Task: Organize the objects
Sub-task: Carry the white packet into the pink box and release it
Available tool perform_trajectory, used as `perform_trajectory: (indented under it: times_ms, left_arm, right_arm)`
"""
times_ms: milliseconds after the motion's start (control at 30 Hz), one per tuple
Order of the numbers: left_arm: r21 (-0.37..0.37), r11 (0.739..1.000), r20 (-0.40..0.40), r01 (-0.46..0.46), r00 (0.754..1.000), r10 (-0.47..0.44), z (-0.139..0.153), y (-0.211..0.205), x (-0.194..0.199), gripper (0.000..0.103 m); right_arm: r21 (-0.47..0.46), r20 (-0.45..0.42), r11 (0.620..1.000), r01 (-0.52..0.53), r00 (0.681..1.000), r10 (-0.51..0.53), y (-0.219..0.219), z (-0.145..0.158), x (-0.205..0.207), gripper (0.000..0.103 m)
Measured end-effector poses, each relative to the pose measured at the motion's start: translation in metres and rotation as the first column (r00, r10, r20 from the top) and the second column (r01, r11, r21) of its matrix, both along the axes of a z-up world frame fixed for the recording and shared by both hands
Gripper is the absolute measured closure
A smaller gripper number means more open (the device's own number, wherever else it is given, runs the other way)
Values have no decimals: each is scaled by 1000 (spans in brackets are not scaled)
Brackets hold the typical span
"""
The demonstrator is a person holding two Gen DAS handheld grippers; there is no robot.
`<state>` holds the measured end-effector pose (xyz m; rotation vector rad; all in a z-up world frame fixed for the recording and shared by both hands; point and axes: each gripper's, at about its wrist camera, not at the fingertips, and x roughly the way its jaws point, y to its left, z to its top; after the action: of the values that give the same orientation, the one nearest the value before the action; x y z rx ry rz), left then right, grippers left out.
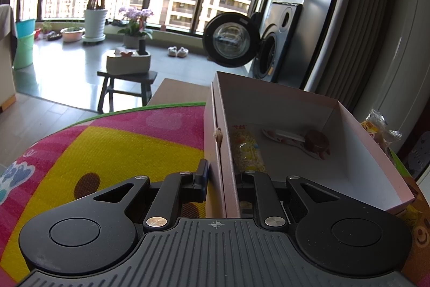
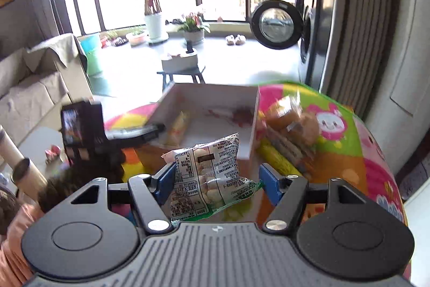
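A shallow pink box (image 1: 295, 104) with a white inside sits on a colourful round mat (image 1: 107, 147). My left gripper (image 1: 221, 179) is shut on the box's left wall. In the box lie a yellow packet (image 1: 247, 149) and a dark red sweet (image 1: 317, 141) on a flat wrapper. In the right wrist view, my right gripper (image 2: 217, 182) holds a printed snack packet (image 2: 207, 174) between its blue pads, just short of the box (image 2: 209, 96). The packet stays sharp while the background blurs. The left gripper's body (image 2: 80, 125) shows at the box's left side.
More wrapped snacks (image 2: 290, 120) are piled on the mat right of the box. Beyond the table stand a dark stool with a tissue box (image 1: 127, 63), an open washing machine door (image 1: 228, 42) and a grey curtain (image 1: 362, 31). A person's orange sleeve (image 2: 16, 233) is at lower left.
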<state>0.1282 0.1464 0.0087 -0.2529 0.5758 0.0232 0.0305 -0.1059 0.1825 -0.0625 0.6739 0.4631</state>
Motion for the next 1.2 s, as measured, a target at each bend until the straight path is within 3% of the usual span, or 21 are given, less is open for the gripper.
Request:
perform_trajectory:
  times_ms: [133,333,567,767,967,1200]
  left_arm:
    - [-5,1000,0,1,1000,-1,0,1,0,86]
    - [-8,1000,-1,3,1000,-3,0,1,0,86]
    - [-7,1000,-1,2,1000,-3,-1,1,0,86]
    - [-8,1000,-1,3,1000,-3,-1,1,0,86]
    - [-7,1000,-1,3,1000,-3,-1,0,0,86]
    - [-7,1000,-1,3,1000,-3,-1,0,0,86]
  right_arm:
    - [15,43,1000,-15,999,14,38,14,35,36]
    - [-11,-73,999,51,996,-52,80,-34,92,36]
    - [-23,-171,988,154,973,-156,75,-85,123,36]
    - [-26,-200,987,157,967,-159,67,-101,122,33]
    - [-72,-112,985,160,980,-167,61,-94,105,33]
    - [-166,57,961,220,975,-214,26,-79,79,33]
